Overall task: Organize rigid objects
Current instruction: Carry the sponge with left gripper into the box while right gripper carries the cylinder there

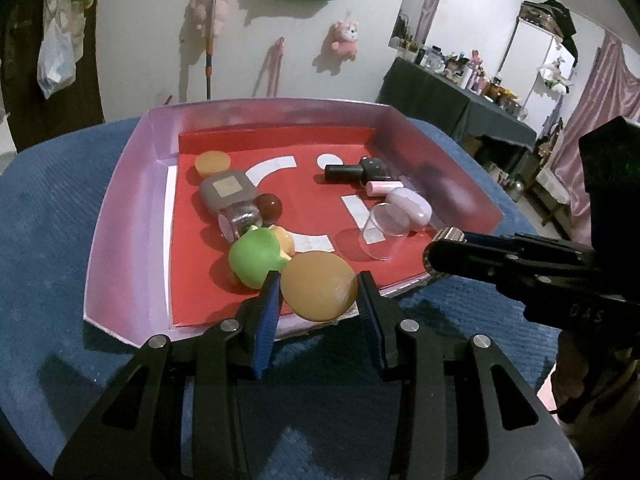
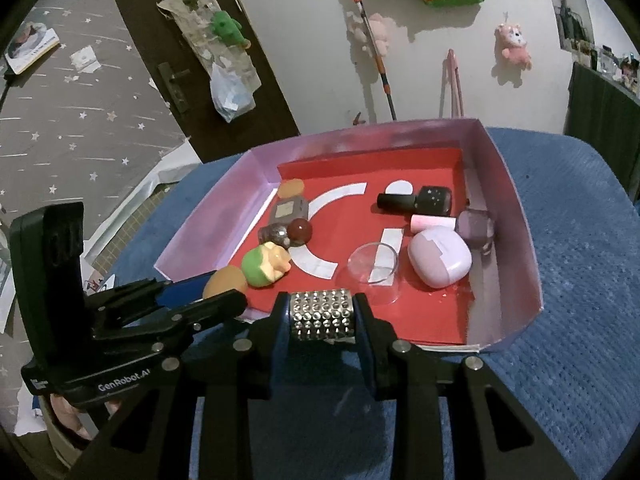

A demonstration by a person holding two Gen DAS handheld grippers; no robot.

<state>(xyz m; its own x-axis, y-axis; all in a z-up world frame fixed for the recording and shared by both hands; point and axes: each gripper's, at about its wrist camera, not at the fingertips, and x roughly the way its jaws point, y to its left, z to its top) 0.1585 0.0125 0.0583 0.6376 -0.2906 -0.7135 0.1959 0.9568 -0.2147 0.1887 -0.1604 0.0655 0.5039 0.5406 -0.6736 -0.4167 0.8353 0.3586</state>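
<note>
The blue-covered worktop (image 2: 580,280) carries a shallow pink box (image 2: 516,216) with a red floor, and everything hangs on that box. Both claws hover over its near edge, each already loaded.

The left claw (image 1: 318,286) is closed on a tan disc (image 1: 318,286), held edge to edge between its pads, just over the box's near-left corner. The right claw (image 2: 322,314) is clamped on a small studded metal cylinder (image 2: 322,314), gripped by its ends, just above the middle of the box's near wall.

Inside the box, a lilac earbud case (image 2: 440,258) and an upturned clear cup (image 2: 372,268) lie toward the right wall, with a black bottle (image 2: 416,200) behind them. A green and yellow toy (image 2: 266,266) sits against the left side, close to the disc.

To my eye the step is carrying both pieces to their places. It would go best with each grip kept firm and the pieces lifted clear of the near wall. The disc wants a path that misses the toy. The cylinder looks liable to roll, so it should be set down flat, away from the clear cup.
</note>
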